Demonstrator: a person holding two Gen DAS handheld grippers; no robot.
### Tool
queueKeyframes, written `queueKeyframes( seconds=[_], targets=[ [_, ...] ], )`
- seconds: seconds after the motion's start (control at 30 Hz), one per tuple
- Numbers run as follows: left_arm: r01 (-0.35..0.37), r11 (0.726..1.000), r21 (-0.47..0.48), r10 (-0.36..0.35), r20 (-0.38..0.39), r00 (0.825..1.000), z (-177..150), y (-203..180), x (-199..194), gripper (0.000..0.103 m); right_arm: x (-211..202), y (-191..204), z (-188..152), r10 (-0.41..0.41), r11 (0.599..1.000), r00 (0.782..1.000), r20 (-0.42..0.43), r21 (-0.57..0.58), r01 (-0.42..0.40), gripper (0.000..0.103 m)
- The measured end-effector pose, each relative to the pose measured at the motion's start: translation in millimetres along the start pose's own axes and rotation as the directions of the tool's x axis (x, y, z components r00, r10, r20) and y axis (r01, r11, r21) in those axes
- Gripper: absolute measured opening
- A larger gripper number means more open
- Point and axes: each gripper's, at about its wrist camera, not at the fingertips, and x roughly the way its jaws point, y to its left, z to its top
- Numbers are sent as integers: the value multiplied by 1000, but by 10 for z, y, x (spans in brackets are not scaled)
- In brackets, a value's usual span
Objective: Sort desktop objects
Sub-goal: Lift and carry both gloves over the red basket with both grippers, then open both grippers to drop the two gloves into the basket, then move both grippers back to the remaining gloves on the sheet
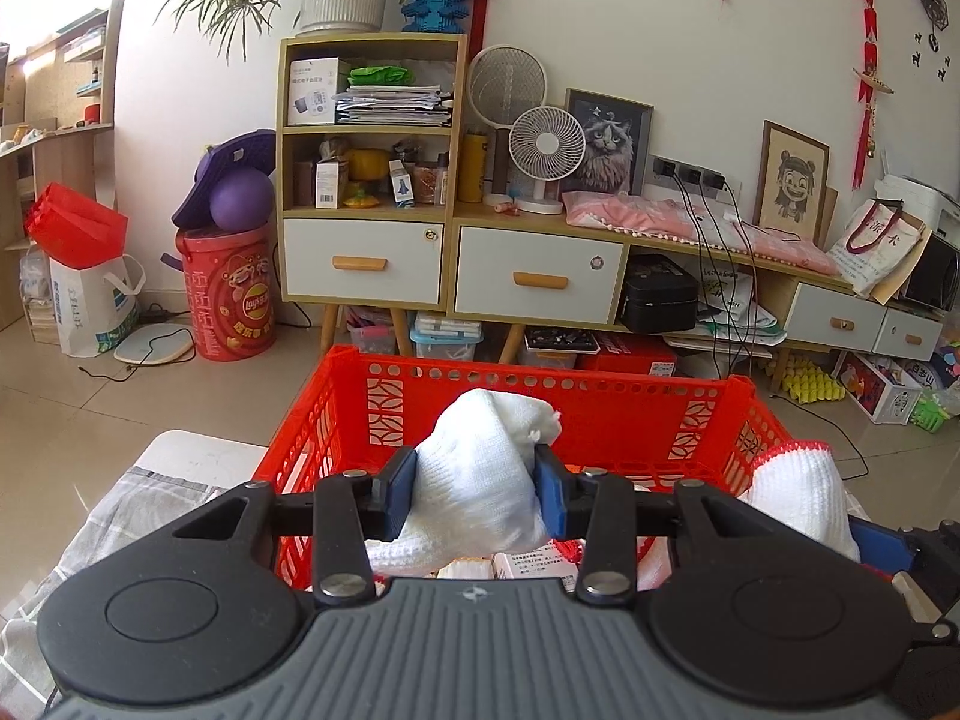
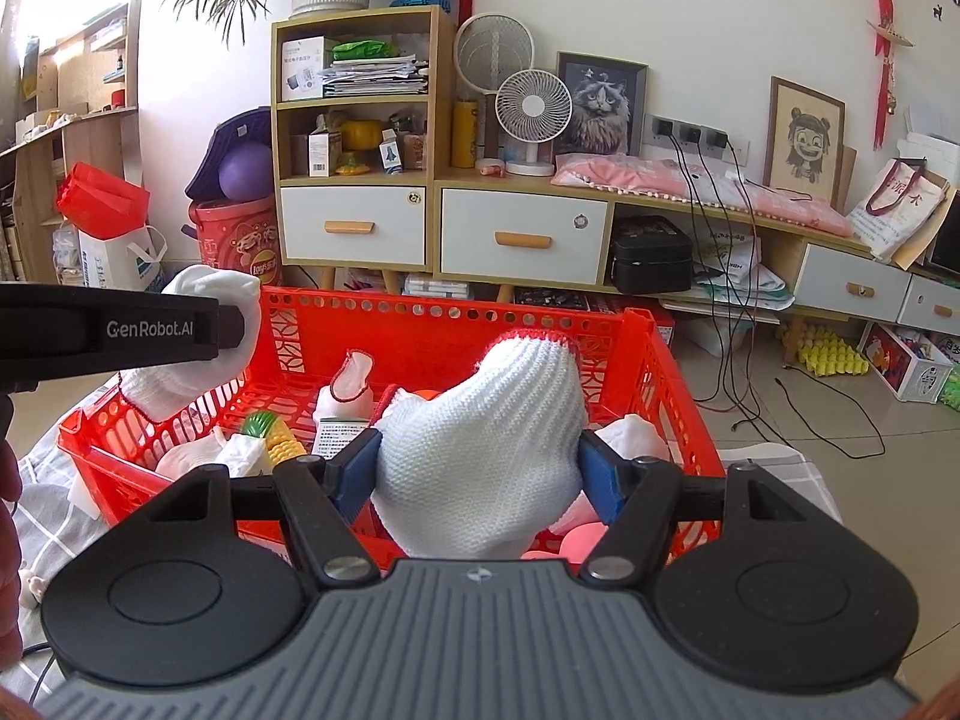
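While each hand-held gripper, left (image 1: 476,495) and right (image 2: 477,474), clamps a white glove (image 1: 480,480), both hover over the red basket (image 2: 456,324).

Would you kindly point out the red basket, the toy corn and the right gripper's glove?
red basket (image 2: 456,324), right wrist view, far wall.
toy corn (image 2: 287,450), right wrist view, yellow kernels.
white glove (image 2: 480,450), right wrist view, knitted middle.

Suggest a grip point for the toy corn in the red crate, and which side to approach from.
Probably from above, jaws across the middle of the toy corn. It lies low on the floor of the red crate, with white cloth against its left side and the crate walls blocking a sideways approach. Both grippers hold gloves now, so one must release first.
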Motion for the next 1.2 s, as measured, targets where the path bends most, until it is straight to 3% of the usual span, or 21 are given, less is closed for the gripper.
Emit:
queueKeyframes(
  seconds=[0.23, 0.53, 0.57, 0.63, 0.8, 1.03, 1.2],
  targets=[
    [16, 1000, -19, -17, -29, 999, -13, 50, 61, 45, 14, -13, -2, 3, 1000, 999, 38, -13, -3, 68],
    [25, 999, -46, -28, -51, 998, -13, 62, 92, 53, 26, -96, -37, -16, 1000, 999, 50, -4, 16, 74],
    [27, 999, -45, -29, -49, 998, -11, 62, 85, 54, 7, -99, -30, -18, 1000, 998, 61, -4, 18, 75],
    [23, 999, -38, -25, -49, 998, -3, 54, 76, 61, -54, -91, -18, -21, 1000, 996, 86, -12, 22, 87],
    [28, 999, -34, -29, -44, 999, 26, 70, 12, 67, -182, -85, 31, -23, 999, 993, 113, -36, 27, 88],
    [24, 1000, 21, -23, -53, 998, 14, 150, -221, 72, -460, -159, 5, 10, 997, 995, 95, -83, -3, 88],
    [13, 999, 34, -10, -86, 996, -200, 269, -452, 72, -685, -203, -160, 41, 993, 998, 53, -109, -35, 88]
  ],
)
